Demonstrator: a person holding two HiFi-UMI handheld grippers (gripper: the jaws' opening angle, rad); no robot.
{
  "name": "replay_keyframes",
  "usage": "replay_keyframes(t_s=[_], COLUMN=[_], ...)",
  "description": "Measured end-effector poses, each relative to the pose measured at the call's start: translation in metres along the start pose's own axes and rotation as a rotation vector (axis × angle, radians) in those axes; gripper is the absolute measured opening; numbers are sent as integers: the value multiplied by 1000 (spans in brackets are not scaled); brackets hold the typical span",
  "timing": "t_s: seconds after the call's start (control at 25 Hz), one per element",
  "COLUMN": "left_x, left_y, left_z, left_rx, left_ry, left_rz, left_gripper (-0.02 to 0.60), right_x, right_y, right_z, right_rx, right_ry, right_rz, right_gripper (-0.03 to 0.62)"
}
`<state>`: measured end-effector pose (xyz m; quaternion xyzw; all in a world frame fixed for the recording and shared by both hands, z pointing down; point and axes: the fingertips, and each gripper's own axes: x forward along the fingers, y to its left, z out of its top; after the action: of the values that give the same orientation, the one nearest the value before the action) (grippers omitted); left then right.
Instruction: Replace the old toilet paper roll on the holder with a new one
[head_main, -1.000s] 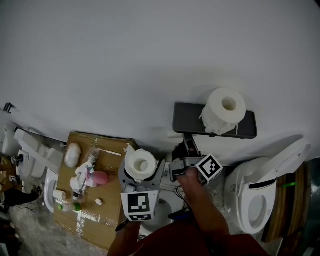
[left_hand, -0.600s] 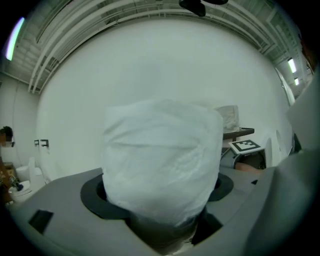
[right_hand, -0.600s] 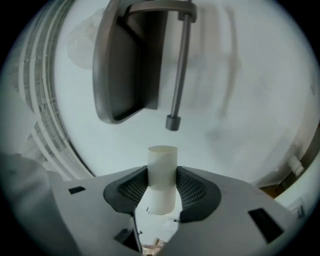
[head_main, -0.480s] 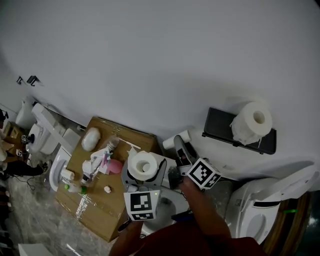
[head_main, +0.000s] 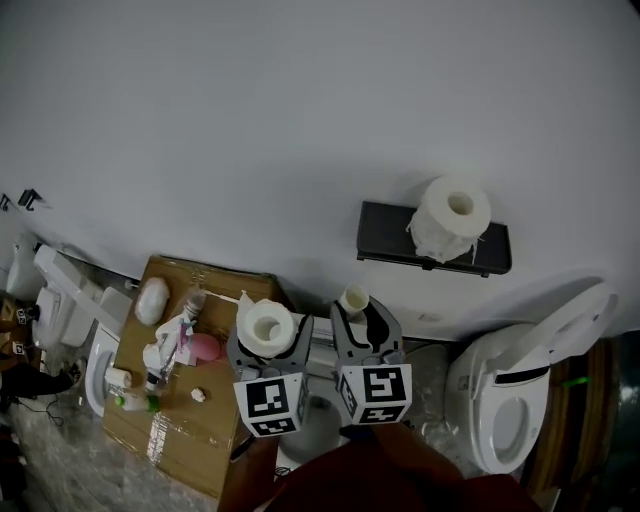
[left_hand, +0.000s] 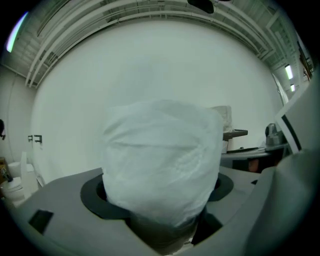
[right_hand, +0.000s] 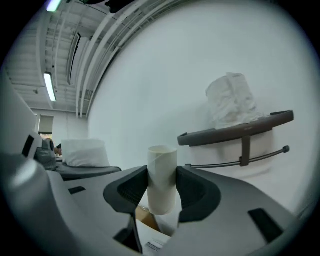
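Note:
My left gripper is shut on a full white toilet paper roll, held upright; in the left gripper view the roll fills the space between the jaws. My right gripper, close beside it on the right, is shut on an empty cardboard tube that stands upright between its pads. The dark wall holder is ahead to the right. Another white roll rests on its shelf, and the thin bar below is bare.
A white toilet with its lid raised stands at the right. At the left, a cardboard box carries bottles, a pink item and wipes. Another white fixture sits further left. A plain white wall lies ahead.
My right gripper has rolled, turning the cardboard tube from sideways to upright, and has risen alongside the left gripper. The left gripper shifted slightly with its roll.

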<state>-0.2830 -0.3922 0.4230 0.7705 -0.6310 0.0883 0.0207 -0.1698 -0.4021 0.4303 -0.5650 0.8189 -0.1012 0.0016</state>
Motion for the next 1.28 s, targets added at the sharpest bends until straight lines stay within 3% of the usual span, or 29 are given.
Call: replay_keyframes(t_s=[0.28, 0.52, 0.64, 0.76, 0.84, 1.0, 1.12, 1.28], left_x=[4, 14, 30, 56, 73, 98, 121, 147], left_y=[-40, -55, -53, -37, -24, -14, -16, -35], left_z=[0, 5, 8, 0, -7, -11, -12, -7], left_rx=[-19, -143, -377, -780, -1002, -1265, -1440, -1488], left_ry=[2, -11, -79, -145, -184, -297, -337, -324], left_rz=[-103, -152, -222, -282, -292, -322, -351, -389], left_gripper=[449, 449, 448, 448, 449, 449, 448, 449], right_x=[-52, -68, -70, -73, -75, -77, -76, -78], right_y=[-30, -48, -57, -68, -77, -97, -112, -130], right_z=[-9, -11, -10, -10, -9, -11, -11, -13], right_rx=[-5, -7, -9, -10, -11, -6, -11, 2], right_ry=[18, 22, 21, 20, 17, 27, 31, 23], right_rz=[-111, -153, -164, -179, -190, -211, -229, -261], right_gripper=[186, 186, 186, 186, 186, 186, 186, 186])
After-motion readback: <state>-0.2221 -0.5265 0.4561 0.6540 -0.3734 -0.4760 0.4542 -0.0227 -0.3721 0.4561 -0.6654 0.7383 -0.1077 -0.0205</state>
